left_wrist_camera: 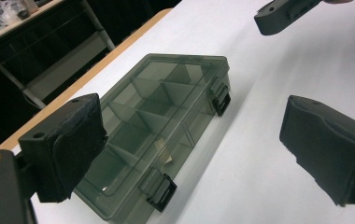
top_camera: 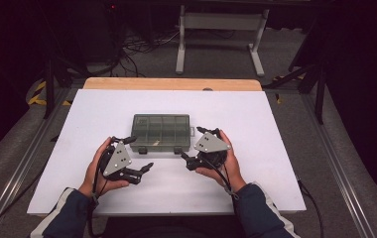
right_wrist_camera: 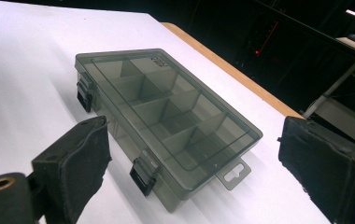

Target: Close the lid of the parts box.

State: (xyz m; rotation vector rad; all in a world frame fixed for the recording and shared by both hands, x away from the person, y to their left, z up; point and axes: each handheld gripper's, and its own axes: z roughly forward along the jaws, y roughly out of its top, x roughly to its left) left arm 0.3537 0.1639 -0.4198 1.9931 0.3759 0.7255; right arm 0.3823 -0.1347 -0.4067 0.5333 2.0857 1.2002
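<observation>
A smoky-grey clear plastic compartment box [top_camera: 160,130] lies flat and closed in the middle of the white table top [top_camera: 102,109]. Two black latches [top_camera: 142,148] sit on its near side. My left gripper [top_camera: 138,154] is held just off the box's near left corner, open, with nothing between its jaws. My right gripper [top_camera: 192,144] hovers at the box's near right corner, also open and empty. In the left gripper view the box [left_wrist_camera: 166,112] lies ahead between the wide jaws of the gripper [left_wrist_camera: 194,149]. The right gripper view shows the box [right_wrist_camera: 166,116] beyond the spread gripper [right_wrist_camera: 199,168].
A wooden strip [top_camera: 171,83] runs along the table's far edge. Behind it stand a white metal frame [top_camera: 221,29] and cables on the floor. The box has a hang tab [right_wrist_camera: 234,173] on its right end. The other gripper's jaw tip [left_wrist_camera: 283,14] shows at the top.
</observation>
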